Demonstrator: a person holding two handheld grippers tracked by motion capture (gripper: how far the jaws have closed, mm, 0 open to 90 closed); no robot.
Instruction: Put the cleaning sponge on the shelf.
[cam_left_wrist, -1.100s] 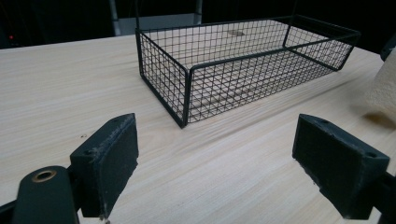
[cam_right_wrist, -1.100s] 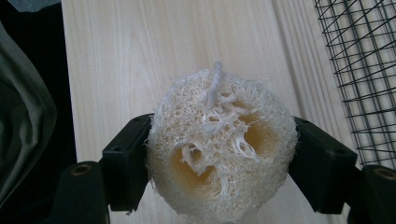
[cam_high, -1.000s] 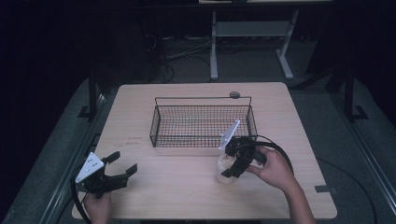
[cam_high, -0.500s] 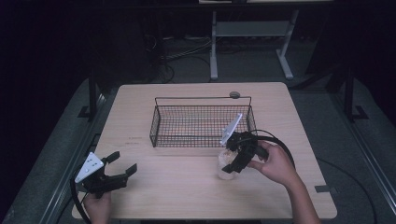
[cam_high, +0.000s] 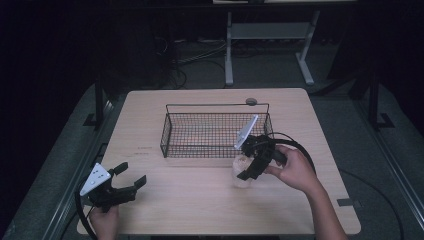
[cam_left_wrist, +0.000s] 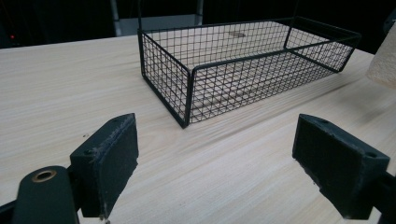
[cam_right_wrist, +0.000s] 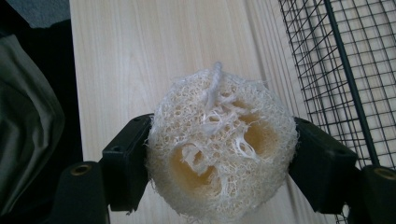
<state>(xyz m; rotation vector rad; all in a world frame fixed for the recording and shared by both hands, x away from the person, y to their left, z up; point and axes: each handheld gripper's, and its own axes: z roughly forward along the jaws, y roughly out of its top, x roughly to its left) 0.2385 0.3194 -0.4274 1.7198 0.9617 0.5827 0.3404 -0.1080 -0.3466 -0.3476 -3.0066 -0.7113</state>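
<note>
A pale, fibrous loofah sponge (cam_right_wrist: 222, 147) sits between the jaws of my right gripper (cam_right_wrist: 219, 163), which is shut on its two sides. In the high view the right gripper (cam_high: 248, 169) holds the loofah (cam_high: 241, 169) just above the table, in front of the right end of a black wire basket (cam_high: 216, 148). The basket looks empty. My left gripper (cam_high: 125, 186) hovers open near the table's front left corner, nothing between its pads (cam_left_wrist: 112, 158). The basket (cam_left_wrist: 243, 70) lies ahead of it, and the loofah's edge (cam_left_wrist: 385, 60) shows at far right.
The wooden table (cam_high: 200, 200) has bare room between the two grippers. A small round grey disc (cam_high: 251, 101) lies behind the basket near the far edge. A metal stand (cam_high: 267, 35) and cables are on the dark floor beyond.
The right gripper has lifted the loofah slightly and shifted it toward the basket. The left gripper has stayed where it was.
</note>
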